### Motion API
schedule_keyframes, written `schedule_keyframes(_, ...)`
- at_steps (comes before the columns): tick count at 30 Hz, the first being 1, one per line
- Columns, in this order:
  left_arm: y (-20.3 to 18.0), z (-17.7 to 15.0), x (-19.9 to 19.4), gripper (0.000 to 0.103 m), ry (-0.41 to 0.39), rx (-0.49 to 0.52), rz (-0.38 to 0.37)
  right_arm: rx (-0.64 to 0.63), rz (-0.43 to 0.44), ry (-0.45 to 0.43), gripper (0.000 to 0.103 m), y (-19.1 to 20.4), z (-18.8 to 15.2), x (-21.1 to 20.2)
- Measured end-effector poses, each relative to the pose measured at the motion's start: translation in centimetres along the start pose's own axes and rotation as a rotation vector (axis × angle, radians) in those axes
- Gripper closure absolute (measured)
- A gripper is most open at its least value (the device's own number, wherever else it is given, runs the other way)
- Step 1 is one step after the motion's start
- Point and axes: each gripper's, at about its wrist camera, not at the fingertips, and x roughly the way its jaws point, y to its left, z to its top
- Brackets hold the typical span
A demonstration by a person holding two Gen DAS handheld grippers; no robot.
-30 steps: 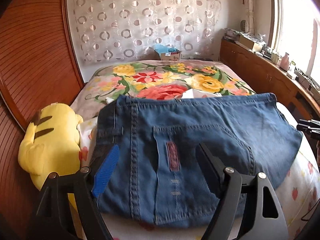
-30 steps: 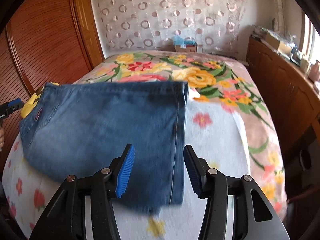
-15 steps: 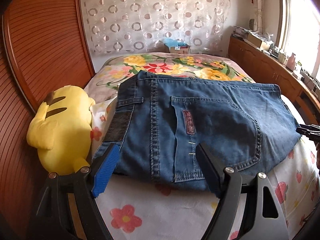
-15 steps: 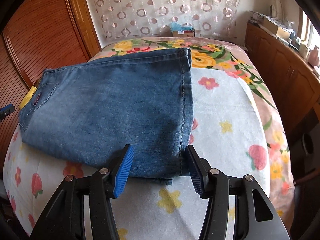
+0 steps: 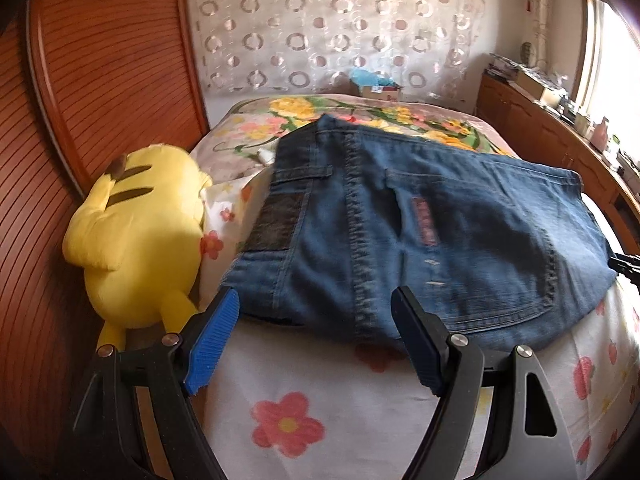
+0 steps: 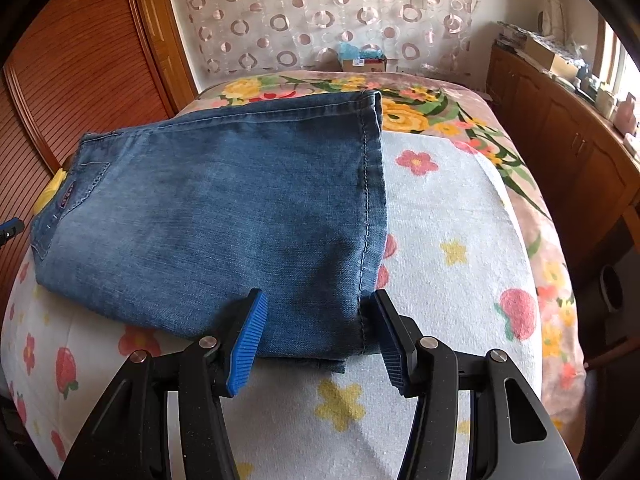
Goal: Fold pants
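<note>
One pair of blue denim pants (image 5: 420, 224) is seen folded into a flat, roughly rectangular stack on the bed (image 6: 460, 288), which is covered by a white terry sheet printed with flowers and strawberries. A reddish label strip (image 5: 424, 222) is sewn on the back pocket; its writing cannot be read. A dark patch (image 5: 278, 220) is fixed at the waistband. One yellow plush toy (image 5: 136, 236) with brown stripes is laid just beside the pants. The left gripper (image 5: 316, 340) is held wide apart before the waist end, nothing clasped. The right gripper (image 6: 320, 336) is likewise spread, its ribbed blue pads flanking the hem corner.
</note>
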Motion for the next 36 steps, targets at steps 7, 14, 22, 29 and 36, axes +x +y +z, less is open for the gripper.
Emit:
schedule_keyframes(7,2.6,-0.2,1.6,0.025,0.024,-0.064,0.033,0.000,-0.005,-0.001,0.057,-0.2,-0.1,-0.1)
schedule_keyframes(14,3.3,-0.4,3.6,0.039,0.068,-0.104,0.033,-0.003,0.010,0.002,0.078,-0.7,-0.1,-0.3)
schedule_keyframes(22,3.1,0.0,3.7,0.068,0.054,-0.098,0.002,-0.025,0.083,-0.012,0.086,-0.4,-0.1,-0.7)
schedule_keyframes(29,1.1,0.6,2.7,0.094,0.023,-0.009,0.030,-0.033,0.121,-0.075,0.088,0.1,0.0,-2.2)
schedule_keyframes(36,0.8,2.7,-0.5,0.096,-0.067,-0.010,0.036,-0.020,0.093,-0.197,0.094,-0.6,0.8,-5.6)
